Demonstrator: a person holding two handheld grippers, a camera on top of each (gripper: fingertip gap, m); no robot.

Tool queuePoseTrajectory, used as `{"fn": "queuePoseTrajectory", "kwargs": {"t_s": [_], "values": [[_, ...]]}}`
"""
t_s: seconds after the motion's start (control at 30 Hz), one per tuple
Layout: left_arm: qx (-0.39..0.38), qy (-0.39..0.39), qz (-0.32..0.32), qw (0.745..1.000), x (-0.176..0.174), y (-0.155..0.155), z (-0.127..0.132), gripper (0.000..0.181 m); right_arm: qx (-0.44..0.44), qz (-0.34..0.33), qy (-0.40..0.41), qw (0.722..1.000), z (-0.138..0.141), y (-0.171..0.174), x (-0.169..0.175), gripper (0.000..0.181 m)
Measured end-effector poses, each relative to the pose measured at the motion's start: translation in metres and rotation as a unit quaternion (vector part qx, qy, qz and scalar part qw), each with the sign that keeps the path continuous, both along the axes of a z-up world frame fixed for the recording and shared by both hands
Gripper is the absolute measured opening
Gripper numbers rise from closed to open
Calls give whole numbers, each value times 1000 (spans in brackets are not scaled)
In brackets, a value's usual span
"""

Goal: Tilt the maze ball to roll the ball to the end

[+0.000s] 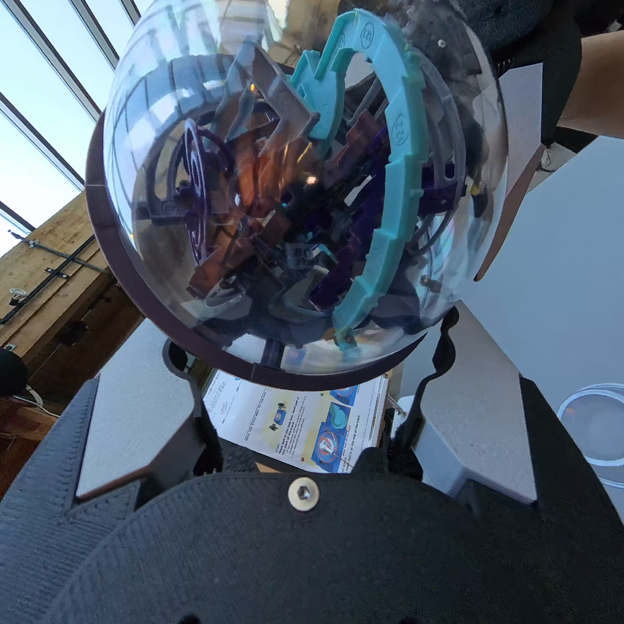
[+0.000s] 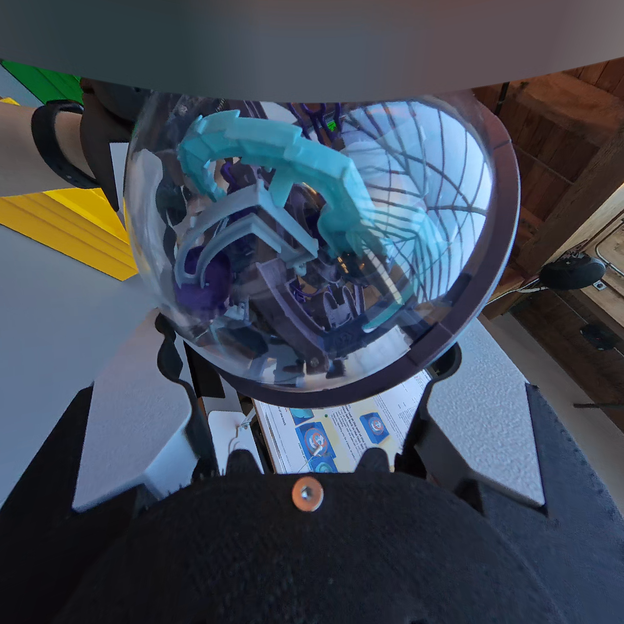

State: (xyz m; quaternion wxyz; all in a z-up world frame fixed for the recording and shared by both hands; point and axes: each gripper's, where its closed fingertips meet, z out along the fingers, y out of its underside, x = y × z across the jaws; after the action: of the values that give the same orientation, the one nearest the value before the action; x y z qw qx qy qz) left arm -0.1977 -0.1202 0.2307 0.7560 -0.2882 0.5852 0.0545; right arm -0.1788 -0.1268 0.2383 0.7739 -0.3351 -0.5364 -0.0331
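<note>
The maze ball [image 1: 290, 209] is a clear sphere with a dark equator ring and teal, grey, purple and brown tracks inside. It is held in the air between both grippers. My left gripper [image 1: 310, 341] has its jaws spread wide and clamped on the sphere's lower part. My right gripper [image 2: 307, 351] grips the sphere [image 2: 320, 243] the same way from the opposite side. The right gripper and a forearm show behind the sphere in the left wrist view [image 1: 526, 37]. The left gripper and a wrist with a black band show in the right wrist view [image 2: 98, 141]. I cannot pick out the small steel ball for certain.
A printed instruction sheet [image 1: 297, 429] lies on the white table [image 1: 560, 256] under the sphere; it also shows in the right wrist view [image 2: 341, 435]. A clear round dish [image 1: 594, 425] sits to the right. A yellow block [image 2: 74, 223] lies to the left. Wooden walls stand beyond.
</note>
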Motion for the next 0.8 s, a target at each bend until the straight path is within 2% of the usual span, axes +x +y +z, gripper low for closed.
{"fn": "queuePoseTrajectory", "kwargs": {"t_s": [0.4, 0.8], "values": [[37, -31, 5, 999, -12, -10, 24, 149, 45, -40, -42, 997, 25, -12, -11, 155], [64, -37, 13, 997, -18, -19, 35, 149, 68, -56, -49, 995, 36, -20, -16, 156]]}}
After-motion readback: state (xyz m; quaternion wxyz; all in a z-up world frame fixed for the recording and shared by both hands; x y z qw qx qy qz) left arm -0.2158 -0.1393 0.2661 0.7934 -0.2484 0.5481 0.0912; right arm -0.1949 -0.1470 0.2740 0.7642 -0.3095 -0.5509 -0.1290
